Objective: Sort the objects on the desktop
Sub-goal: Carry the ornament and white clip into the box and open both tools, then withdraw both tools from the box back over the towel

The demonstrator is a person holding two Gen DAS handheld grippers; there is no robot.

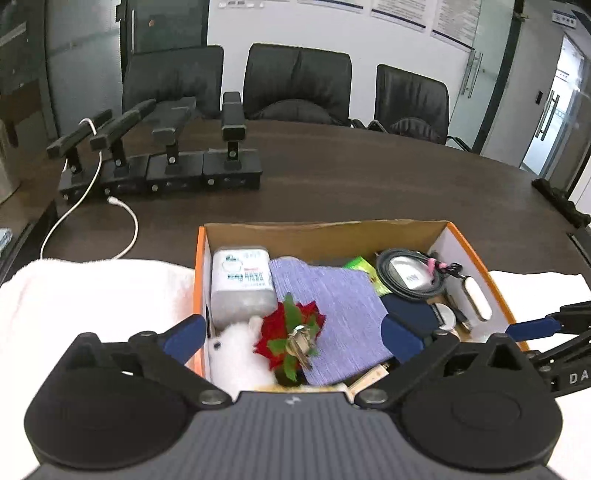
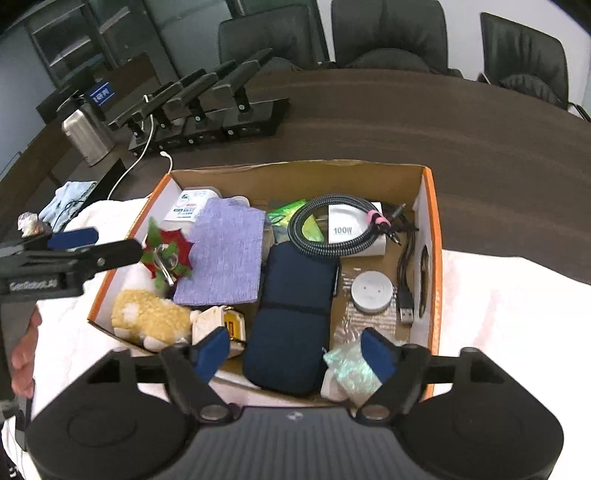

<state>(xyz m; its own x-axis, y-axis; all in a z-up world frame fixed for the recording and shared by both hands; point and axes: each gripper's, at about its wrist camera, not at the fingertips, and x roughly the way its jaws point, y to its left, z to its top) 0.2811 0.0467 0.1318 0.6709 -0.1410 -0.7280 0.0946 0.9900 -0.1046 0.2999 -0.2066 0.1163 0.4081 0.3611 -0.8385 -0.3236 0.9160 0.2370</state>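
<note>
Inside box [image 2: 428,206]: pouch [image 2: 291,314], cable [image 2: 332,229]

worktop: dark brown wood worktop [image 1: 369,177], filling mid-frame
chairs: three black leather chairs [image 1: 297,79] behind it
wall: white wall [image 1: 332,29], upper centre
door: glass door [image 1: 554,110], upper right

The cardboard box [image 2: 428,236] sits on a towel [image 2: 509,295] on the table [image 2: 443,122]. Inside, seen from the right wrist, the pouch [image 2: 295,314] lies at centre, the cloth [image 2: 225,254] at its 10 o'clock, the coiled cable [image 2: 332,229] at 1 o'clock, the round puck [image 2: 371,291] at 3 o'clock and the plush toy [image 2: 147,317] at 9 o'clock. The stands [image 2: 207,107] lie beyond the box at 11 o'clock.
</note>
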